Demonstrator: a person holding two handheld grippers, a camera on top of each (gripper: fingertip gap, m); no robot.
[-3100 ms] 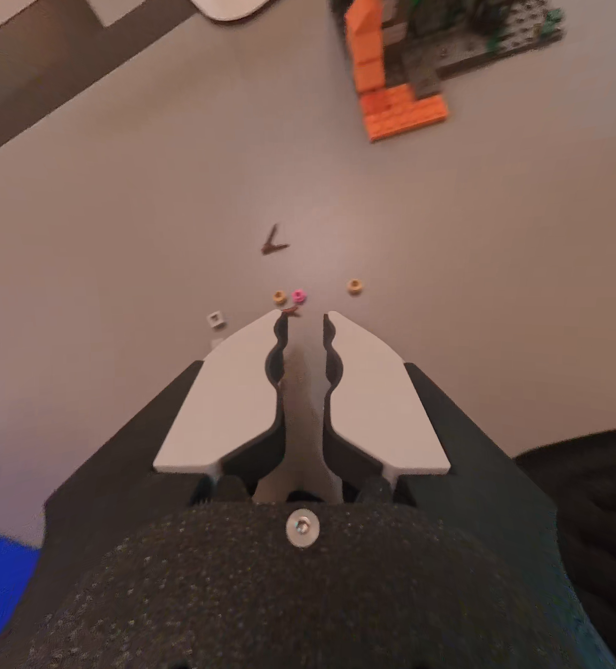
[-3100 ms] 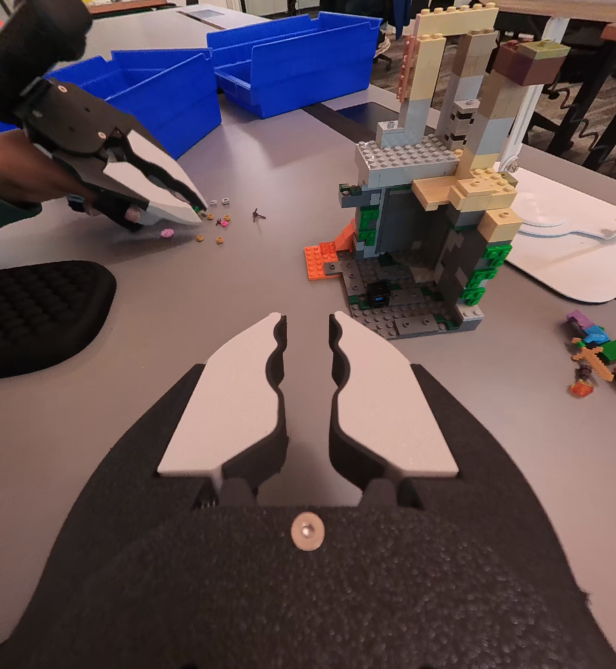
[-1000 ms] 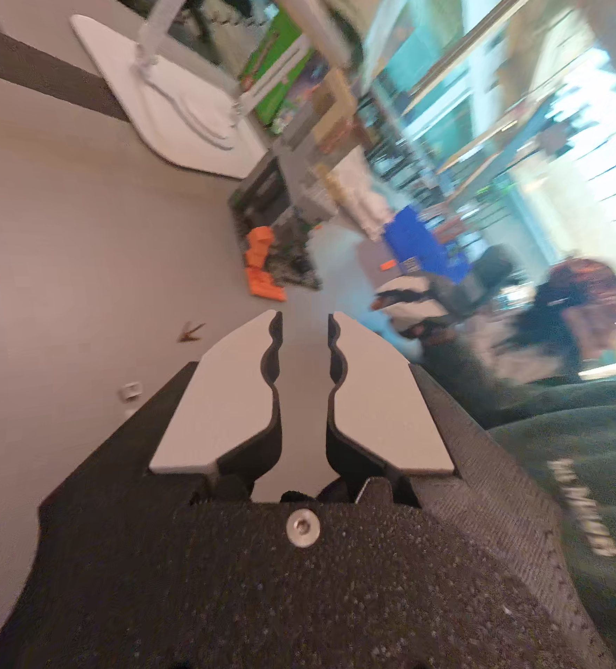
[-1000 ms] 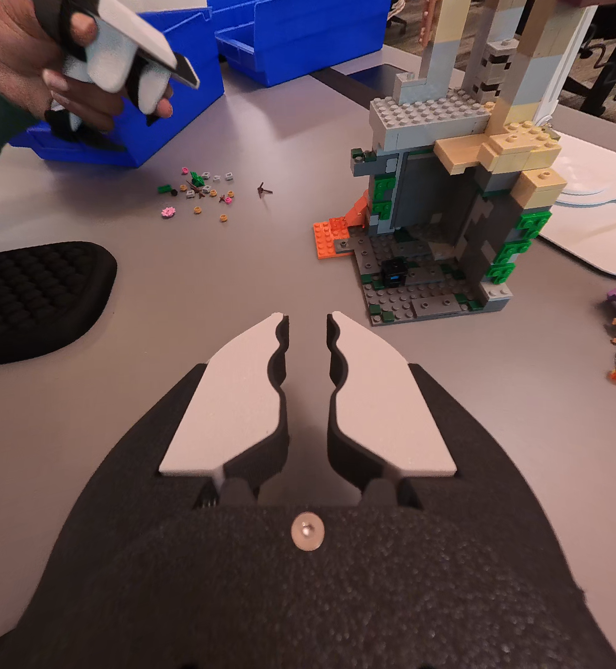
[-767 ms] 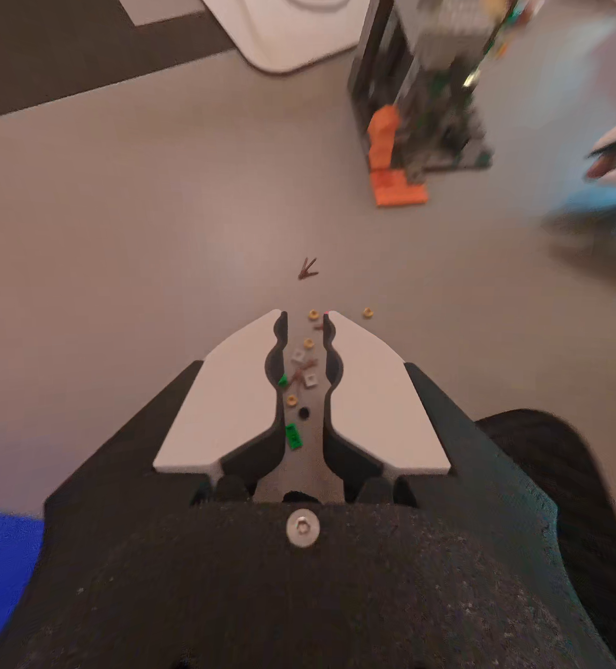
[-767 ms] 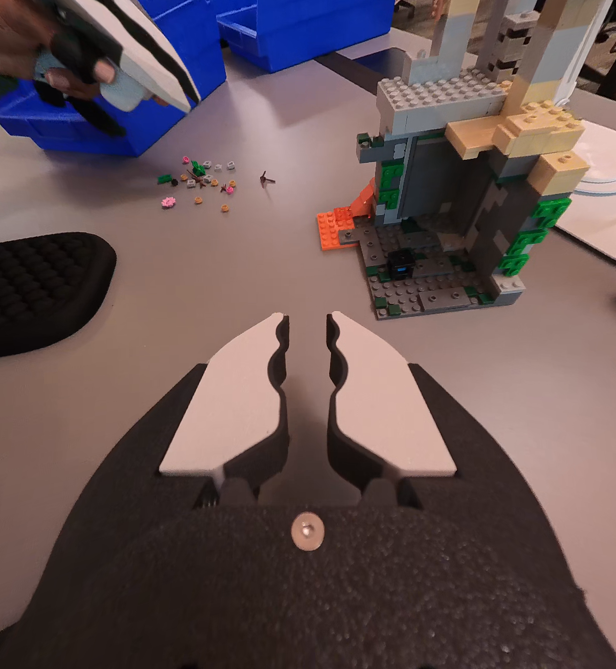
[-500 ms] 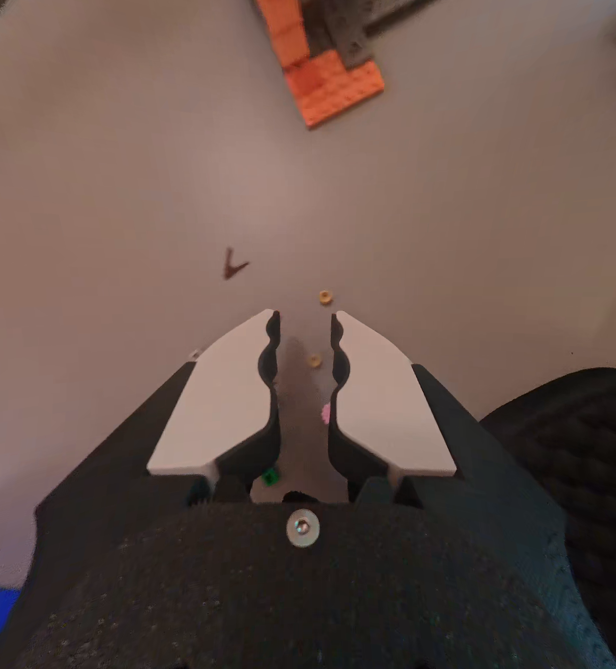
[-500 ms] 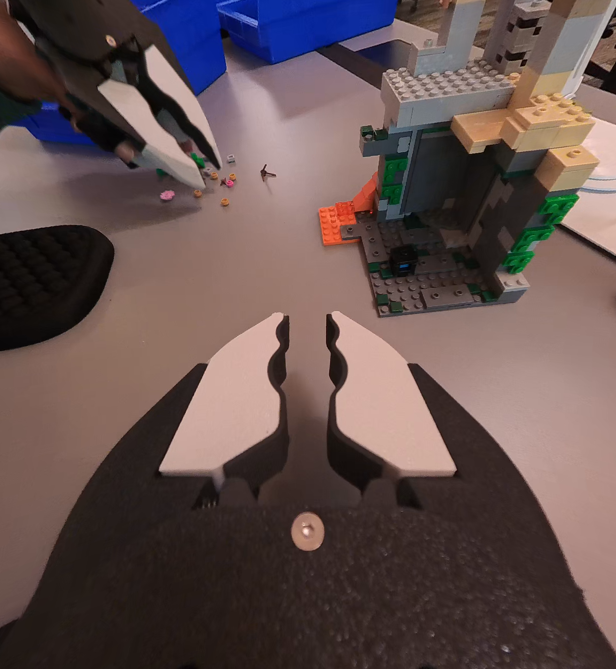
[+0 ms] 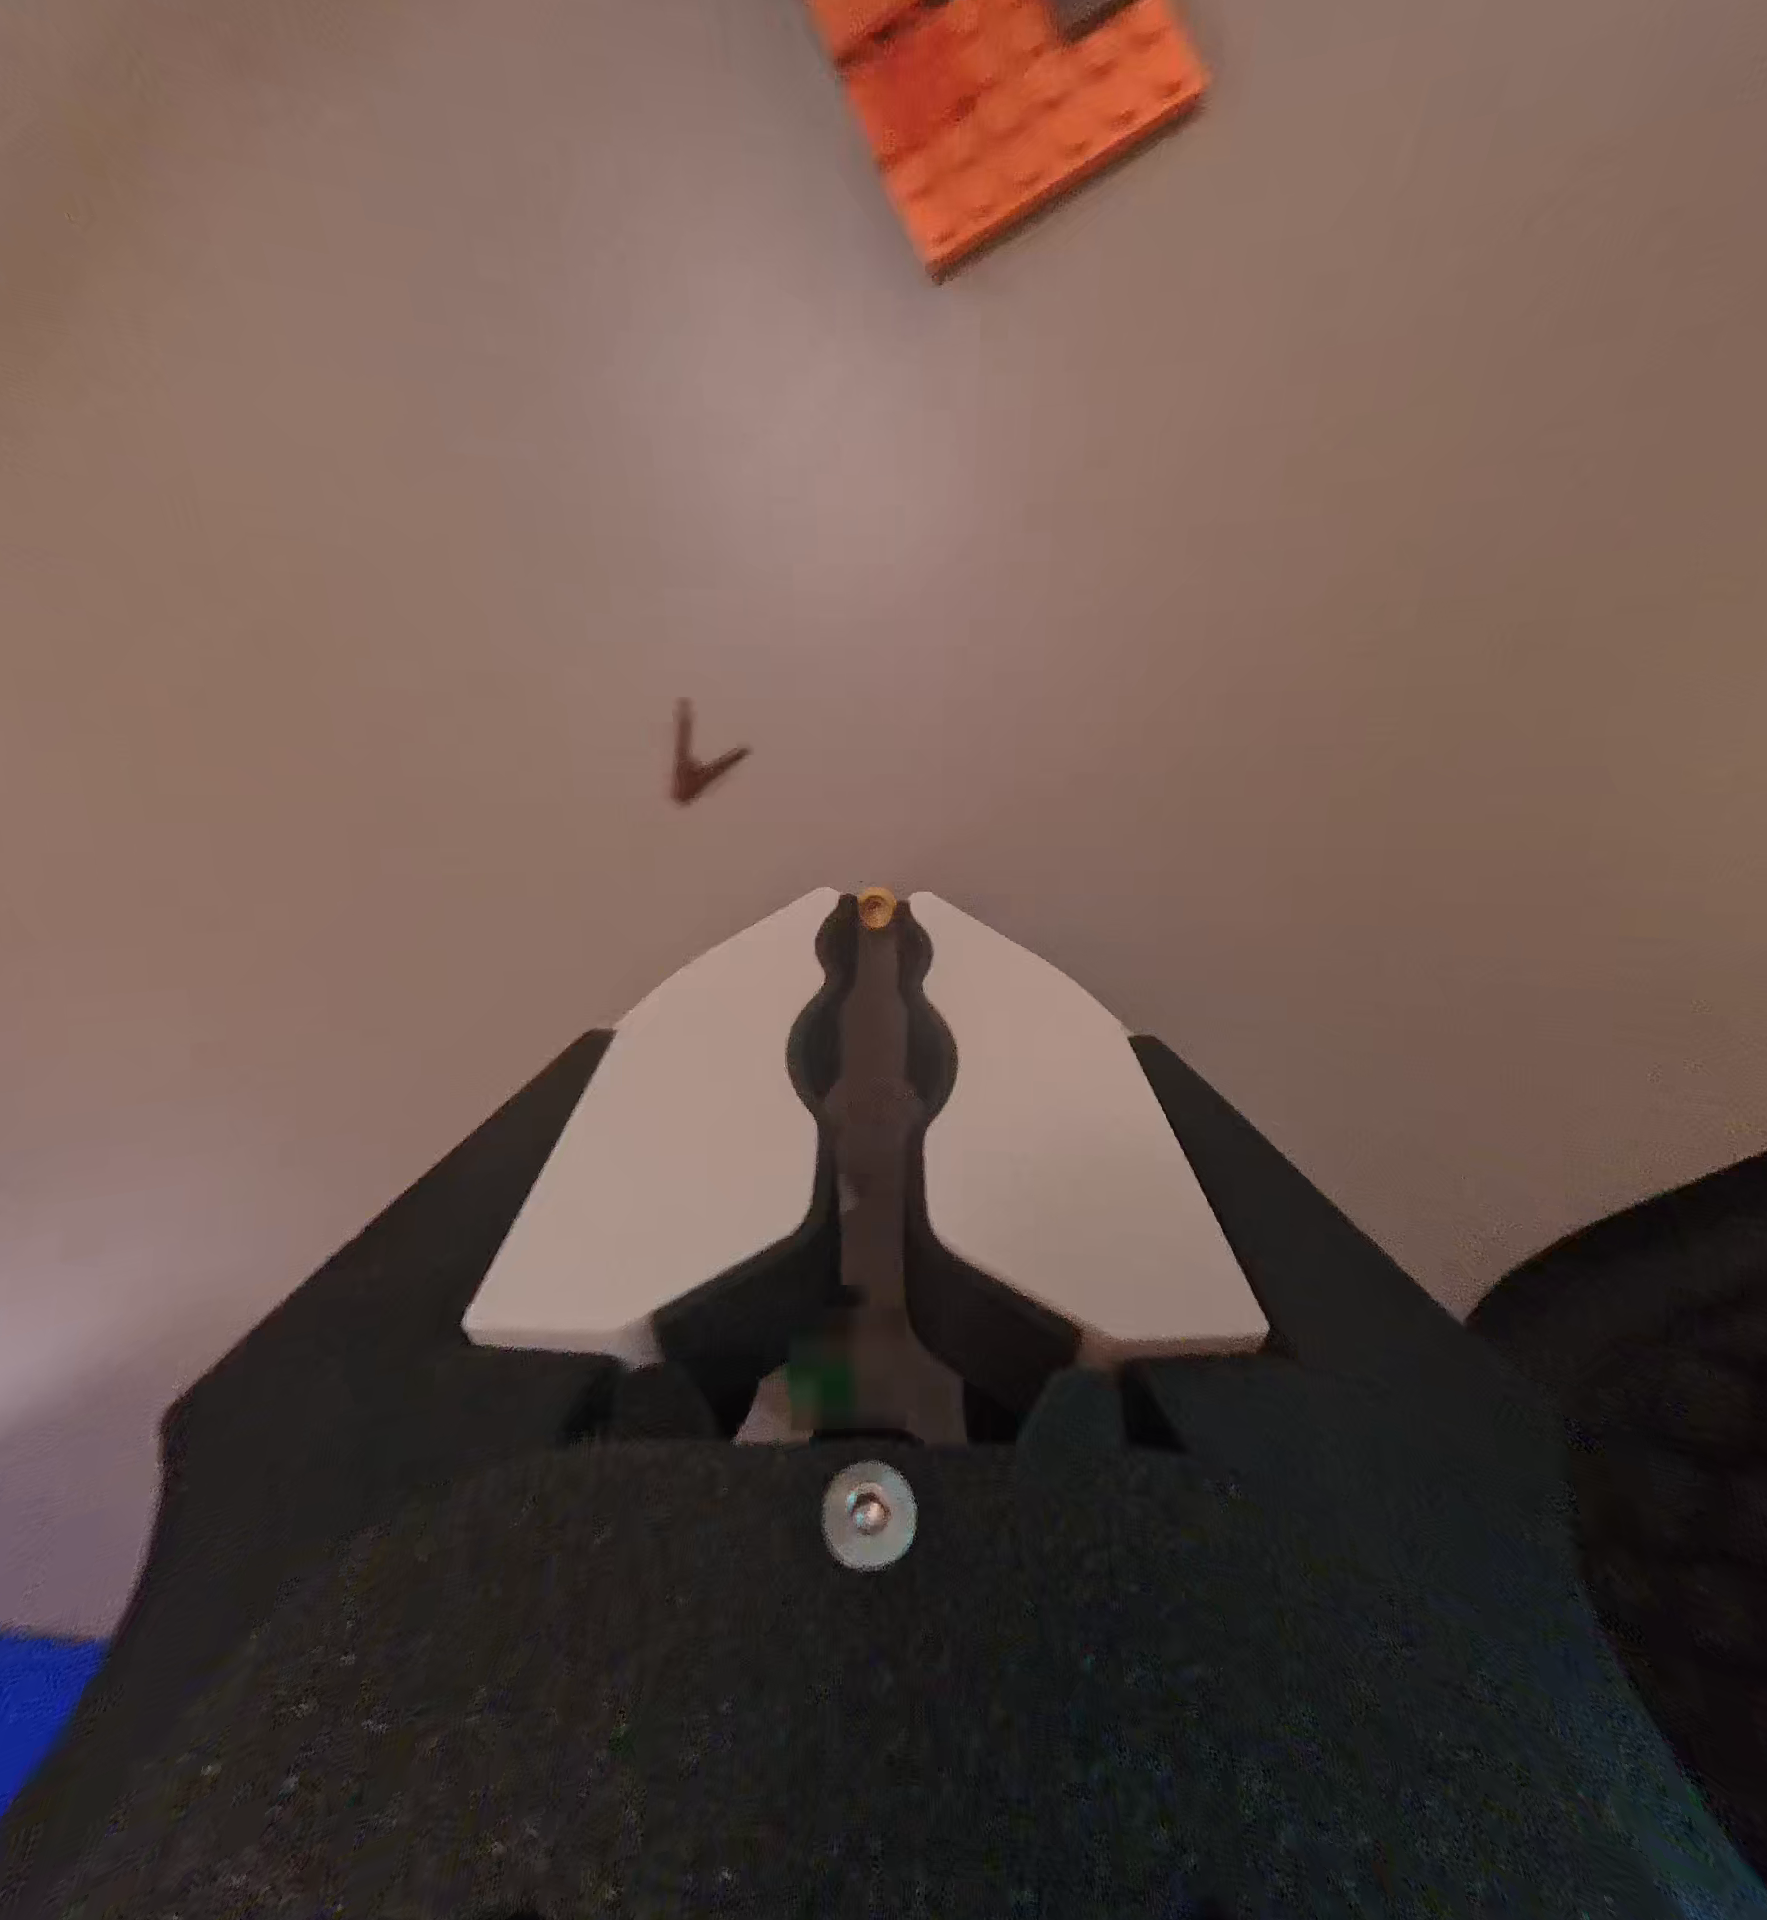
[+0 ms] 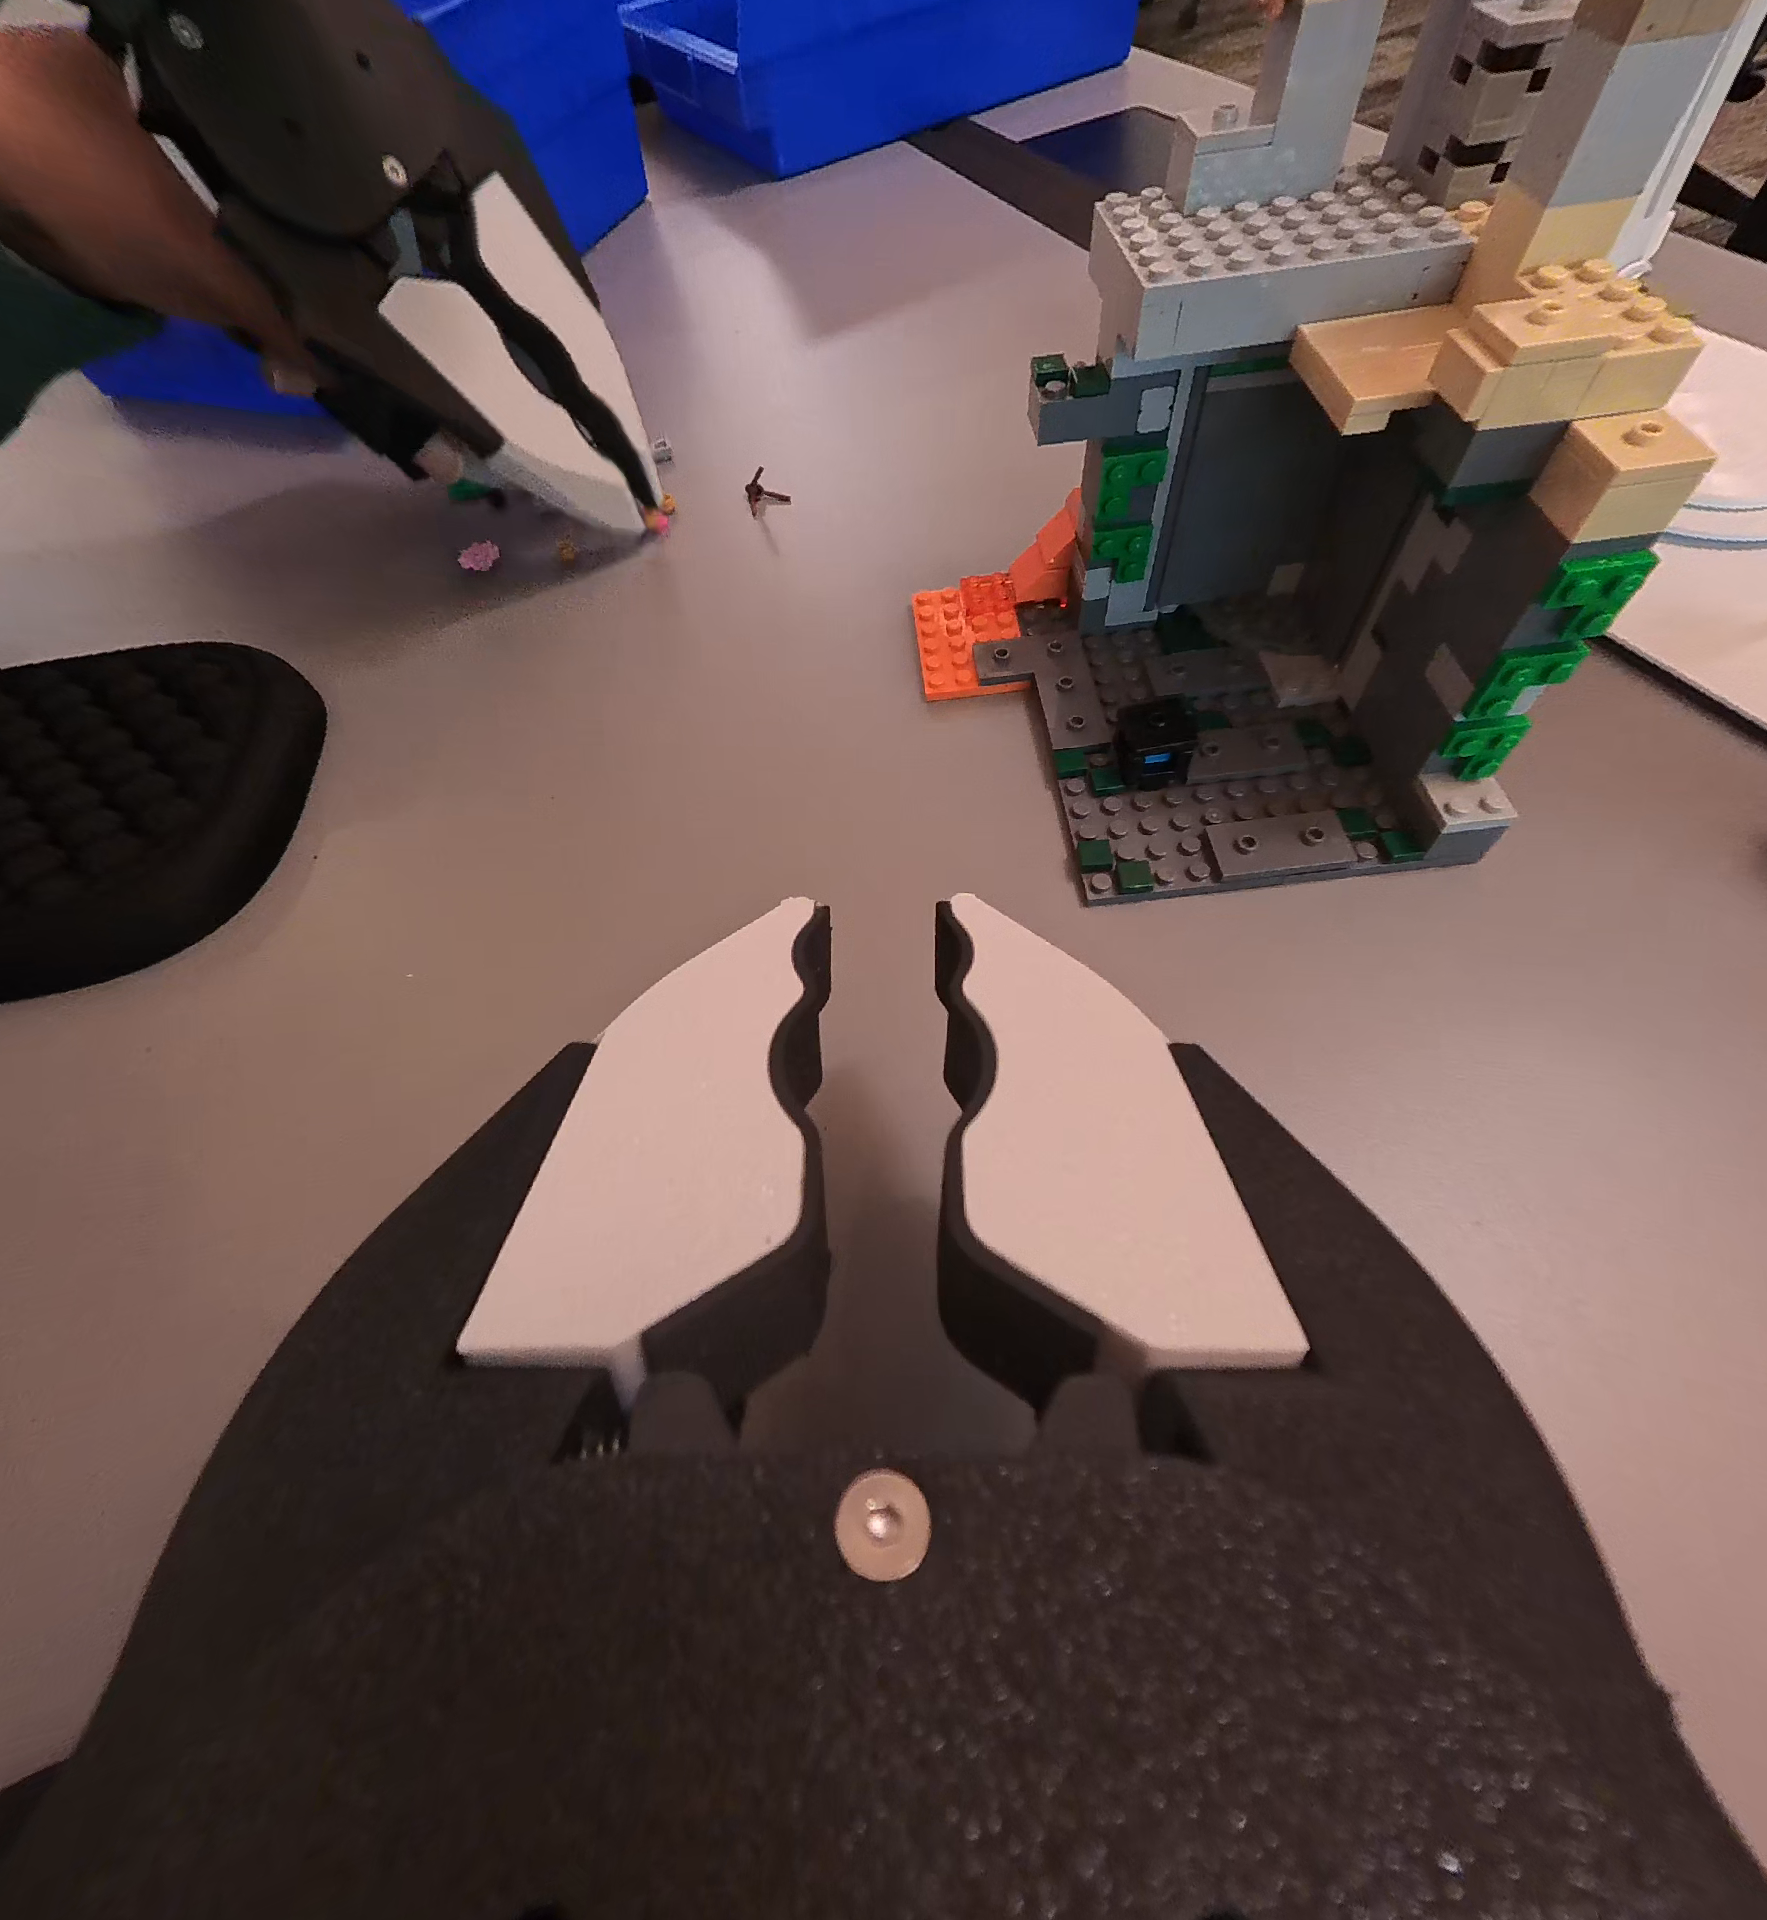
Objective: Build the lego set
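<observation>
I find the left hand-held gripper (image 9: 876, 902) pinched on a small tan round stud (image 9: 875, 906) at its tips, low over the bench (image 9: 339, 468). A brown twig piece (image 9: 697, 764) lies just ahead-left. The right hand-held gripper (image 10: 877, 920) hangs narrowly parted, empty; the lego build (image 10: 1326, 582) stands ahead-right of it.

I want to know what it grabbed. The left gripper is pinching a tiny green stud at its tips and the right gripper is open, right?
Not quite: the stud is yellow, not green. The left wrist view shows it pinched at the tips of the left gripper. The rest holds: the right gripper is open and empty in the right wrist view.
</observation>
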